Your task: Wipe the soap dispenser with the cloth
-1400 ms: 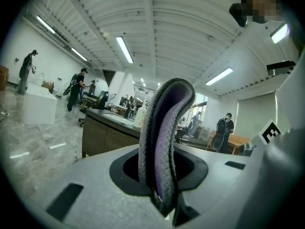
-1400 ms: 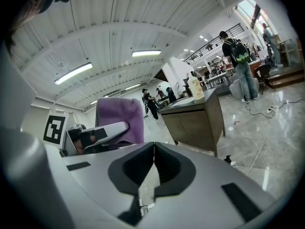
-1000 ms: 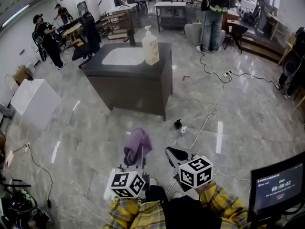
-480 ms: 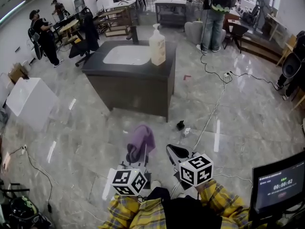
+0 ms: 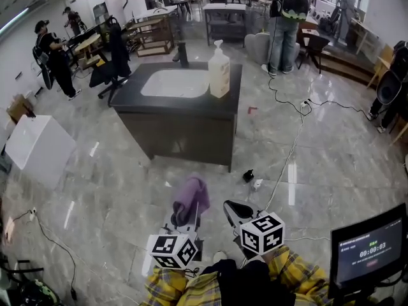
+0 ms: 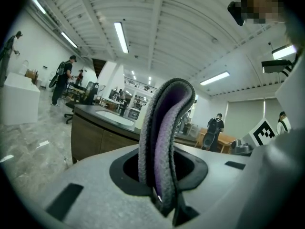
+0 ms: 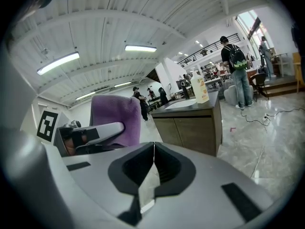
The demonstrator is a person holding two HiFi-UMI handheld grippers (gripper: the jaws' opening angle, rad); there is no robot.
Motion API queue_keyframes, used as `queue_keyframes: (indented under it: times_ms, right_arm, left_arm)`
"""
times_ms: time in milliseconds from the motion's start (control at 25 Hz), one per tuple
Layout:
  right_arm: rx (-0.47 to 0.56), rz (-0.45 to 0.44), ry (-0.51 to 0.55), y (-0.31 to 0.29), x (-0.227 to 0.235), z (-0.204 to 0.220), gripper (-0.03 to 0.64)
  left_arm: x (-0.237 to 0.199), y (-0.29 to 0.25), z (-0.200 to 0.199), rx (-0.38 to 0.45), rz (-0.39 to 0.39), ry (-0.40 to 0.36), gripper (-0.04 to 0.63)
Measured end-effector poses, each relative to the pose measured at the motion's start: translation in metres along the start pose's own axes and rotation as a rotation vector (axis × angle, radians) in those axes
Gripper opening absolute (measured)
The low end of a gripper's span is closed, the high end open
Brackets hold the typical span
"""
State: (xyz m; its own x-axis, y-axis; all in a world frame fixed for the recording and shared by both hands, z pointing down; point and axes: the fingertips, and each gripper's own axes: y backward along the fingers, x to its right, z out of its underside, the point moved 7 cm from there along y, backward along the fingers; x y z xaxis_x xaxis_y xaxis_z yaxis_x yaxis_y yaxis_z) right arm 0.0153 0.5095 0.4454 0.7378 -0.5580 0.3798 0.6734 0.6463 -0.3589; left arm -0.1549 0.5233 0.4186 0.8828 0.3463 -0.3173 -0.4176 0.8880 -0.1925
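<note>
Left gripper (image 5: 183, 219), at the bottom centre of the head view, is clamped on a purple cloth (image 5: 190, 195), which stands up in a fold between its jaws. Beside it the right gripper (image 5: 231, 206) has its jaws pressed together with nothing between them. Both are held low in front of the person's plaid sleeves (image 5: 299, 276), side by side, pointing forward and slightly down across the marble floor (image 5: 115, 183). The cloth looks soft, light and limp, so it should drape over a curved surface. The soap dispenser (image 5: 218, 71) stands well apart from both grippers, upright on the far dark counter (image 5: 191, 106), just right of the sink (image 5: 174, 83) in the upper middle of the frame. It looks like a tall, light, smooth plastic pump bottle, probably easy to tip or slide, so steadying its body with the empty gripper seems wise.
</note>
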Motion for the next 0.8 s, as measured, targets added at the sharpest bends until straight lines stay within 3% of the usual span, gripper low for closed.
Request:
queue_keyframes:
  times_ms: [440, 800]
  right_arm:
    - [0.0, 0.006, -0.008, -0.043, 0.001, -0.021, 0.006]
    - [0.026, -0.047, 0.057, -0.09, 0.038, -0.075, 0.006]
  left_arm:
    - [-0.037, -0.017, -0.021, -0.01, 0.003, -0.013, 0.072]
    - [-0.049, -0.081, -0.051, 0.044, -0.017, -0.028, 0.072]
